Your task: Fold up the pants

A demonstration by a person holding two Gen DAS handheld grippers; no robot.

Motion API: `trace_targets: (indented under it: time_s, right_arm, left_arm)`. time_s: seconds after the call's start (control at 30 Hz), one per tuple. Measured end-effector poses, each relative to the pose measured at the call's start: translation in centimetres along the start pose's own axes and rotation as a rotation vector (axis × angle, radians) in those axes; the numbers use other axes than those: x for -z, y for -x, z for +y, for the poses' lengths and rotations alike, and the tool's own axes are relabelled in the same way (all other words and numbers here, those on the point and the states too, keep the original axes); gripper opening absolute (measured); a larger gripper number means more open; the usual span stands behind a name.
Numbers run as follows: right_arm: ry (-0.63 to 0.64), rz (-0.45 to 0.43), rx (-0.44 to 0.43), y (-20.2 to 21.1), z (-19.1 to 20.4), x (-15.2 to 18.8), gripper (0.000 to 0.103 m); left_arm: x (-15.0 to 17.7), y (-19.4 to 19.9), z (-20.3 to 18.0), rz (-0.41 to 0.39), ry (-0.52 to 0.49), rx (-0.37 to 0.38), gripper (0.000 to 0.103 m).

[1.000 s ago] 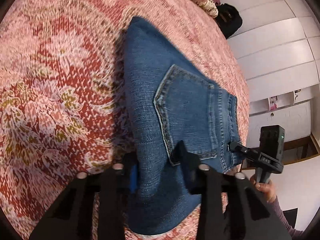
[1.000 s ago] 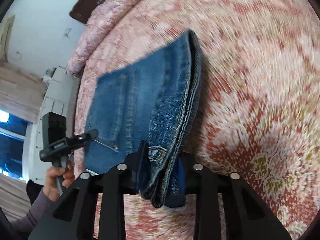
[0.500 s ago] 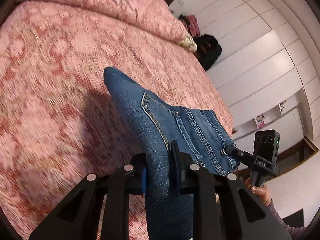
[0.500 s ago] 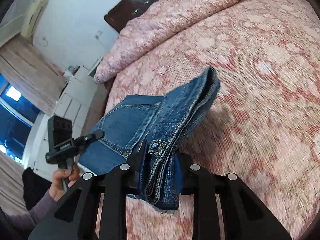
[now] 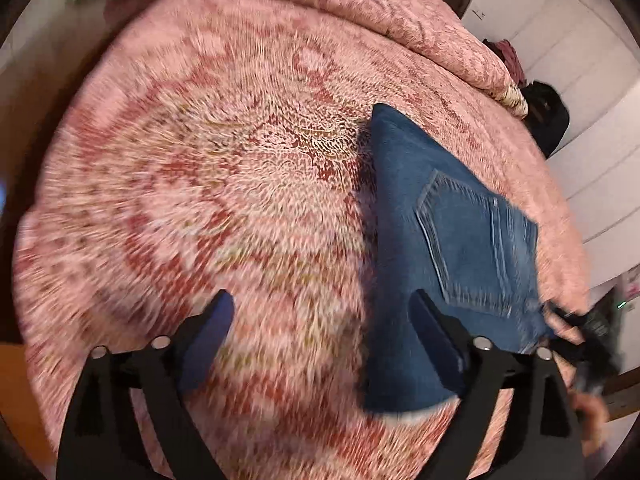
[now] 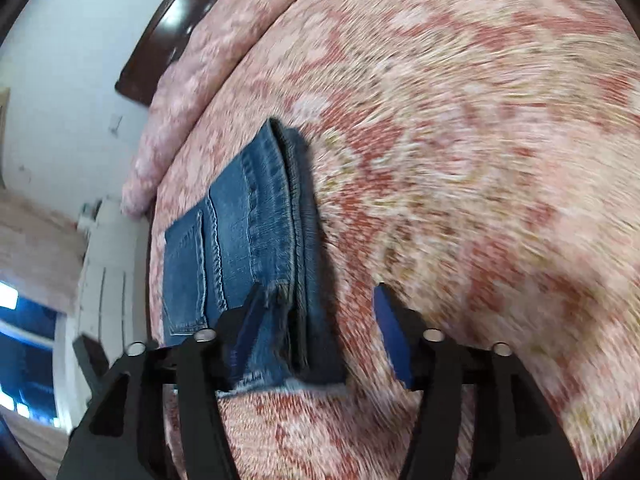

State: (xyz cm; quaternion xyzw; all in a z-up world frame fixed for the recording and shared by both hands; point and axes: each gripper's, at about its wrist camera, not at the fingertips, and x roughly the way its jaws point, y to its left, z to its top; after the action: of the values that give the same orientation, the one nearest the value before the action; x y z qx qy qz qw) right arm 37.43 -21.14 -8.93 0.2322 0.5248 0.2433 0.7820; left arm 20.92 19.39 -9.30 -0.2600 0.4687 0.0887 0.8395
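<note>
You're letting go: both tongs, left (image 5: 320,324) and right (image 6: 316,312), have just been opening, released off the folded pants (image 5: 436,240) on the bed (image 5: 220,160); back straight out so nothing snags.

Left wrist camera: I look steeply down onto bed cover (image 5: 248,184), close in, own fingers (image 5: 208,332) framing bottom edge, folded jeans (image 5: 440,220) off to right, pillows (image 5: 360,4) and white wardrobe doors (image 5: 592,128) far behind. Right wrist camera: also tilted down, close, jeans (image 6: 256,232) at left, headboard (image 6: 160,40) and window (image 6: 24,332) beyond. Both views share jeans and cover, seen from opposite sides; both blurred.
</note>
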Motion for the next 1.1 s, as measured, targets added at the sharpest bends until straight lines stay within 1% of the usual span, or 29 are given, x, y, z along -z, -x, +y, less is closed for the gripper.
trace_targets:
  time_s: [0.03,0.07,0.1,0.17,0.2,0.23,0.3,0.33,0.43,0.47,0.5,0.57,0.6,0.67,0.83,0.9,0.97,1.1]
  right_arm:
    - [-0.002,0.005,-0.003,0.4,-0.1,0.3,0.067]
    - [0.000,0.016,-0.010,0.9,-0.1,0.8,0.067]
    - [0.004,0.022,-0.012,1.5,-0.1,1.6,0.067]
    - [0.004,0.041,-0.023,2.0,0.1,3.0,0.067]
    - [-0.005,0.053,-0.033,2.3,0.2,3.8,0.077]
    - [-0.017,0.056,-0.028,2.5,0.4,4.8,0.089]
    - [-0.017,0.052,-0.030,3.0,0.9,6.9,0.089]
    - [-0.011,0.049,-0.018,3.2,1.1,7.8,0.089]
    - [0.022,0.021,0.019,3.7,2.1,10.3,0.090]
    - [0.047,0.007,0.051,3.9,2.6,11.2,0.093]
    - [0.075,0.001,0.076,3.8,3.0,11.8,0.099]
    - [0.141,0.000,0.102,3.6,3.7,12.7,0.099]
    - [0.193,0.001,0.125,3.5,4.4,13.2,0.099]
    - [0.270,0.000,0.170,3.3,5.4,13.8,0.099]
    - [0.450,-0.017,0.249,2.6,7.7,15.6,0.099]
    - [0.525,-0.044,0.290,2.6,8.8,16.1,0.099]
    - [0.592,-0.077,0.313,2.9,9.8,16.9,0.099]
    - [0.661,-0.135,0.347,3.4,10.9,17.7,0.099]
  left_arm:
    - [0.9,0.7,-0.7,-0.017,-0.029,-0.034,0.096]
    - [2.0,1.5,-1.8,-0.036,-0.072,-0.056,0.097]
    - [2.8,2.2,-2.7,-0.045,-0.101,-0.064,0.101]
    - [4.4,2.6,-4.5,-0.063,-0.158,-0.098,0.101]
    - [5.0,2.8,-5.2,-0.064,-0.178,-0.101,0.101]
    - [5.8,3.2,-5.9,-0.061,-0.195,-0.101,0.101]
    - [7.2,3.8,-7.1,-0.050,-0.201,-0.109,0.101]
    - [7.7,4.0,-7.5,-0.047,-0.203,-0.102,0.101]
    - [10.0,6.0,-8.3,-0.099,-0.216,-0.114,0.101]
    - [10.6,6.8,-8.6,-0.131,-0.229,-0.124,0.101]
    - [11.1,7.4,-8.9,-0.152,-0.242,-0.129,0.101]
    - [11.6,8.1,-9.5,-0.196,-0.271,-0.133,0.101]
    - [11.7,8.3,-9.7,-0.210,-0.282,-0.136,0.101]
    - [11.7,8.3,-10.0,-0.225,-0.297,-0.149,0.101]
    - [12.0,8.4,-10.0,-0.218,-0.295,-0.174,0.101]
    - [12.2,8.6,-10.1,-0.221,-0.296,-0.176,0.101]
    - [12.4,8.9,-10.3,-0.233,-0.299,-0.177,0.101]
    - [12.7,9.6,-10.7,-0.266,-0.318,-0.181,0.101]
